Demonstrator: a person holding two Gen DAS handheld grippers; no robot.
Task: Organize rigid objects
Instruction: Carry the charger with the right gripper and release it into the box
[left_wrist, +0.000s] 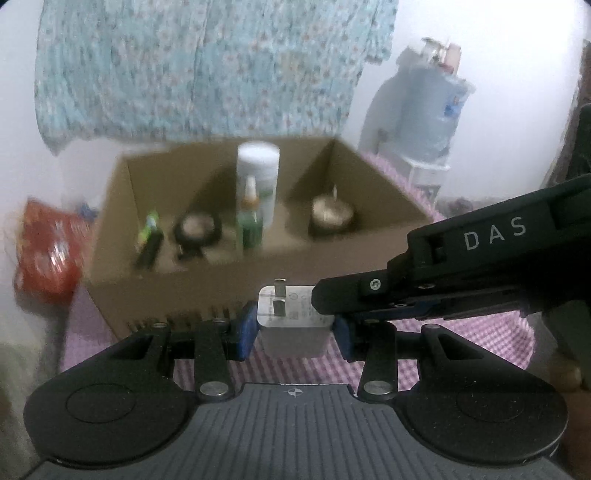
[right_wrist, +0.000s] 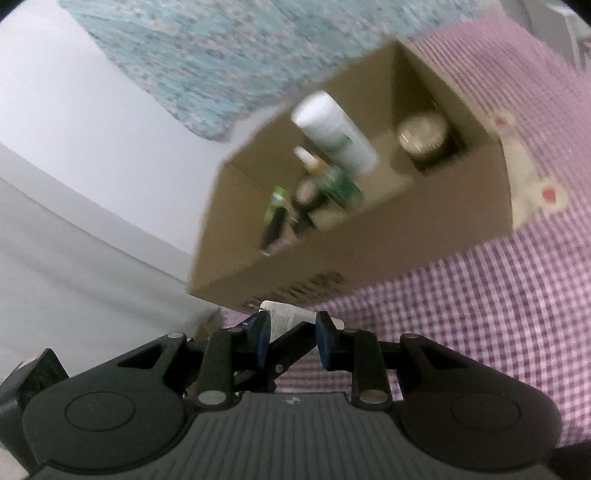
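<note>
A: The white charger (left_wrist: 293, 319) is clamped between the blue pads of the left gripper (left_wrist: 295, 328), prongs up, above the checked cloth (left_wrist: 480, 328) just in front of the cardboard box (left_wrist: 207, 288).

B: And the right gripper (left_wrist: 325, 299) is laid against the charger's right top edge. In its own view the jaws are parted a little, with the charger's edge (right_wrist: 291, 317) seen between them; a firm hold cannot be told.

A: A handover is judged likely. One grip should be closed fully before the other is released.

B: Then the charger is best lowered into free floor between the white bottle (left_wrist: 258, 177) and the round tin (left_wrist: 332, 216), nothing knocked.
</note>
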